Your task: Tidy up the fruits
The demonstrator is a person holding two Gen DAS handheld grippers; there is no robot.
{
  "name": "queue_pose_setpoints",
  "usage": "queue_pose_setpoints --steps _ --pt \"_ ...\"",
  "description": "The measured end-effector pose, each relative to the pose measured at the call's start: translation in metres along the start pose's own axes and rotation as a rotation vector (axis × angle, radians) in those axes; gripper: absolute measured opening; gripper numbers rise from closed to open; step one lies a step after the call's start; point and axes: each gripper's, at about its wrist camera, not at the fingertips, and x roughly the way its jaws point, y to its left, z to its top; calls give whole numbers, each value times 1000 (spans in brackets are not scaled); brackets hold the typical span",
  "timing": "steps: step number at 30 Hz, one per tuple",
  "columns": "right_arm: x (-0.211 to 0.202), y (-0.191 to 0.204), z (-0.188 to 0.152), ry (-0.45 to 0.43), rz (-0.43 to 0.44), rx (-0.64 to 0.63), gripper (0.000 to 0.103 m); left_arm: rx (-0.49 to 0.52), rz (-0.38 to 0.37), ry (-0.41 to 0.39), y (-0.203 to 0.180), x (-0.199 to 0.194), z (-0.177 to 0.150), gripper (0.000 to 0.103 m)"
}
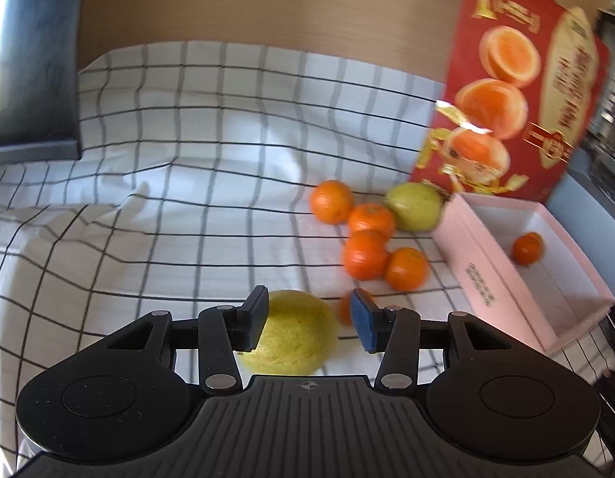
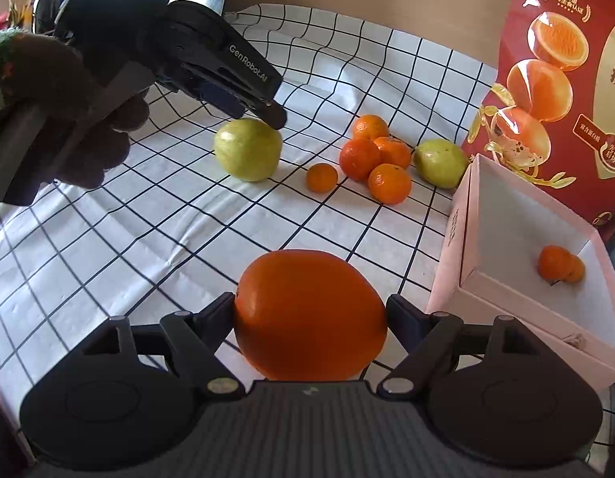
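Two fruits are in play: the right gripper point(image 2: 309, 310) pinches a large, firm, smooth-skinned orange point(image 2: 309, 314) across its widest middle, while the left gripper point(image 1: 307, 318) has fingers spread above a heavier-looking round yellow-green pear point(image 1: 291, 334) lying between them.

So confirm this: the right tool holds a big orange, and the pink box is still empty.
Wrong on the box. The pink box already holds a small orange, seen in the right wrist view, possibly two overlapping. The right tool does grip the big orange.
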Motion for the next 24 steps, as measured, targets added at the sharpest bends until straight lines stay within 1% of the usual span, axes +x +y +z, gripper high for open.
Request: queue_pose_setpoints --steps 5,8,12,16,17,19,22,24 --pt "-2 -5 -4 -13 32 4 82 20 -69 6 -20 -9 -7 50" --pt "-3 -6 -5 -14 40 -1 82 51 -110 14 -31 -7 -10 50" --pt "-3 -6 -4 -12 41 -16 82 86 -99 3 -43 -6 -14 50" --pt "-3 -4 -6 -1 33 -22 82 97 -88 -6 -42 -4 -11 50" --pt "-2 -3 -6 6 32 -23 82 86 -91 -6 -39 -5 -9 50" --pt "-2 -3 -7 15 33 -23 82 39 -100 -39 -27 -15 -4 50" --pt "-2 -3 -9 23 28 -22 82 -54 -40 -95 1 -31 4 50" --pt "1 -3 -10 41 26 -18 82 -119 8 -104 22 -36 6 49"
